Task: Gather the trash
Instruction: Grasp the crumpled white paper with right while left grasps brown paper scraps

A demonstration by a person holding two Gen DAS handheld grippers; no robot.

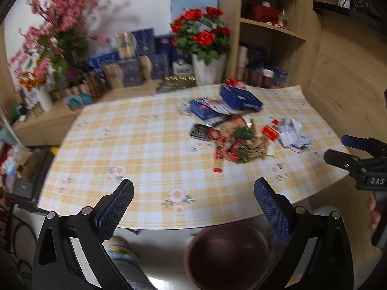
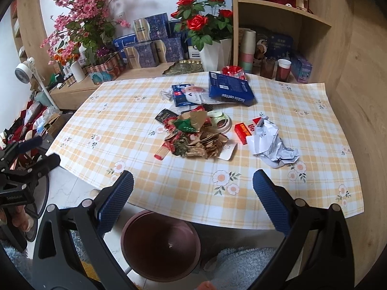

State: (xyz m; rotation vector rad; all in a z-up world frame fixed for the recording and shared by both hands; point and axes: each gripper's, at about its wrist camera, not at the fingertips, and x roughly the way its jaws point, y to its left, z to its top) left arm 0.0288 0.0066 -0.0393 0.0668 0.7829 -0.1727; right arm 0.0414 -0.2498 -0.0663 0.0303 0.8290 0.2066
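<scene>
Brown bin [image 2: 160, 244] on floor below table [image 2: 145, 145] near edge, empty. Trash pile [image 2: 196, 134], crumpled paper [image 2: 273, 142] mid-table, untouched. Left gripper [image 1: 193, 193], right gripper [image 2: 193, 186]: jaws spread, nothing held. Step: approach. Next: reach forward, close on one piece.

Yellow-and-white checked tablecloth [image 2: 135, 130] with flowers, brown bin [image 2: 160, 244], blue box [image 2: 229, 88], white crumpled paper [image 2: 273, 142].

Left wrist view from the table's [image 1: 145, 145] near edge, facing across it, right wrist view likewise but further right, both above the brown bin [image 2: 160, 244], sharing tabletop, trash pile [image 2: 196, 135], shelves
</scene>
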